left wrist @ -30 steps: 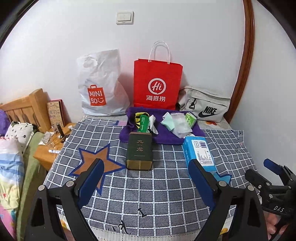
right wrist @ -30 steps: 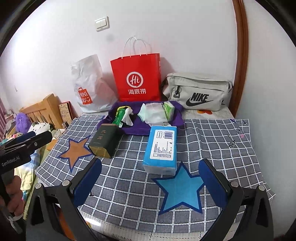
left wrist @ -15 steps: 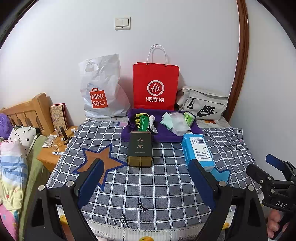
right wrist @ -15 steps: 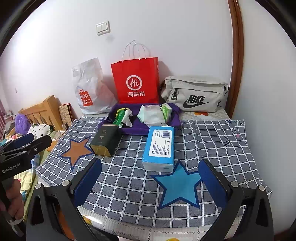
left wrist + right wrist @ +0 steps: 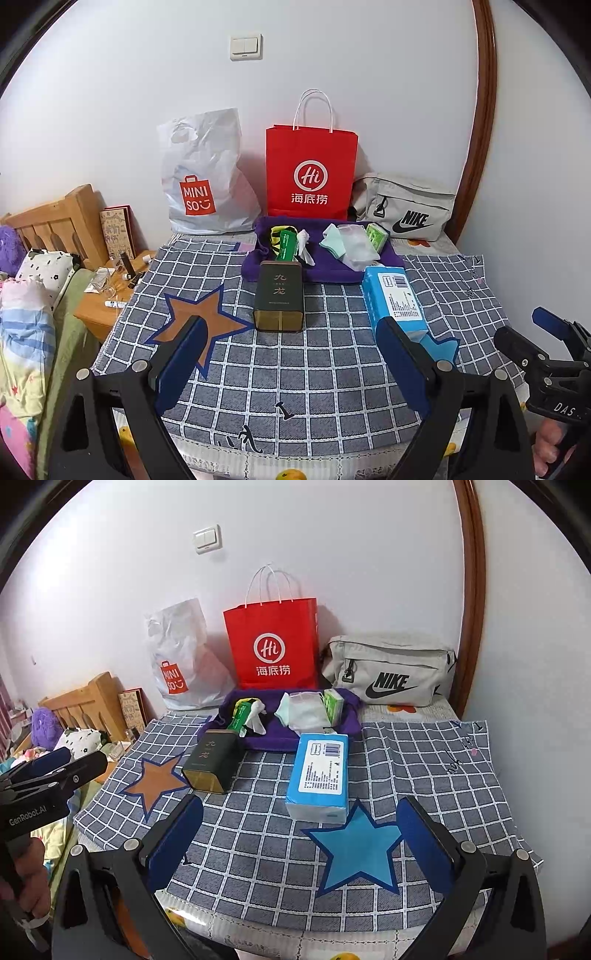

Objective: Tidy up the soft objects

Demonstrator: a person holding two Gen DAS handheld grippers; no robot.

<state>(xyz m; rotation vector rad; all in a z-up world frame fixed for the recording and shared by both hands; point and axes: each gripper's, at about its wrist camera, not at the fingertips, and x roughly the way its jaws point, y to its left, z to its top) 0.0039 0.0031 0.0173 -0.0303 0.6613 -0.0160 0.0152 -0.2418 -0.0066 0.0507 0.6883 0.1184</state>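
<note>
**Operator:** Left wrist view first. Over the last second I had drawn back a little, so the light switch on the wall came into frame and the dark green rectangular tea tin sat further off. My left gripper stood wide open with nothing between its blue pads. The blue plastic-wrapped tissue pack lay on the grey checked cloth, just in front of the purple fabric tray.

**Observer:** And the other side?

**Operator:** Right wrist view showed the same retreat. My right gripper was also spread wide and empty, hovering above the blue star patch. That tissue pack lay straight ahead of it, apart from the pads.

**Observer:** So nothing was picked up?

**Operator:** Nothing. The white soft packets already lay in the tray; I judged the tissue pack the next soft thing to go in.
</note>
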